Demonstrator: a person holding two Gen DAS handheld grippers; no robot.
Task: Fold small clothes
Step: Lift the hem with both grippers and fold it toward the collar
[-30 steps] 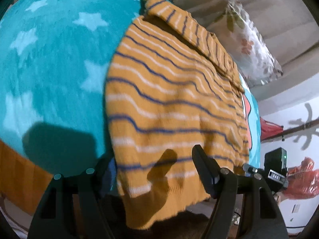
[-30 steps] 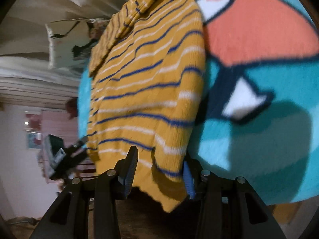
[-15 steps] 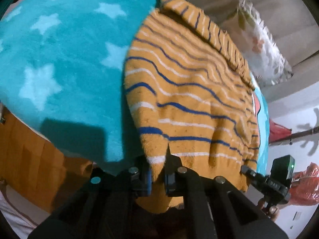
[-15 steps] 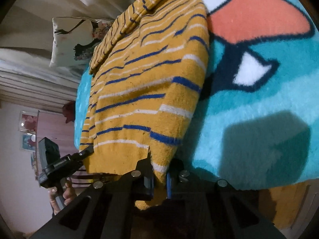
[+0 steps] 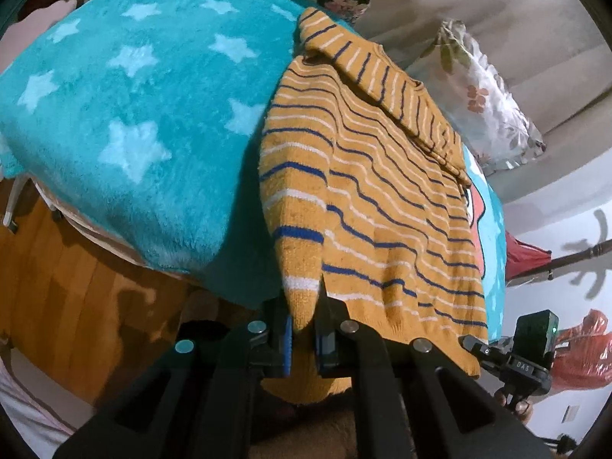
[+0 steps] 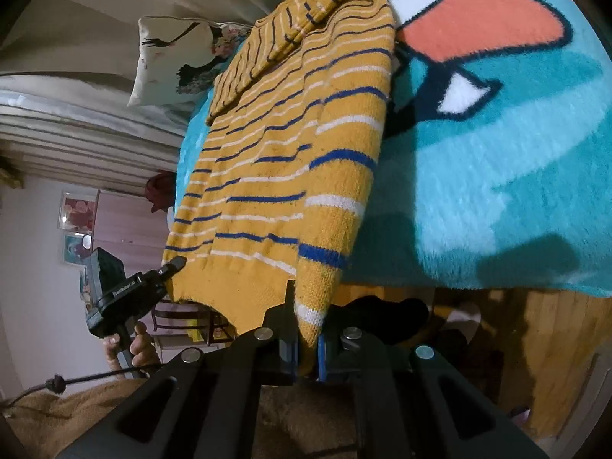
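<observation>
Sweater [image 5: 367,206] corners sit pinched in both my tools: my left tool [image 5: 304,340] is clamped on the near hem corner at one side, and my right tool [image 6: 307,355] is clamped on the hem corner at the other side. It is a small mustard-yellow knit with blue and white stripes, and most of it lies flat on a teal blanket [image 5: 126,122] spread over a bed, while the hem end hangs off the blanket's near edge toward me. Where each tool grips, the knit is bunched into a narrow fold between the blue pads. At the far end a sleeve [image 5: 382,76] is folded across the top of the garment. White stars pattern the blanket on my left side; on my right side it shows a large cartoon print [image 6: 470,23] in orange, white and dark outline. Beyond the garment a floral pillow [image 5: 485,103] leans against the pale bedding. Orange wood [image 5: 65,267] shows below the blanket's edge.
</observation>
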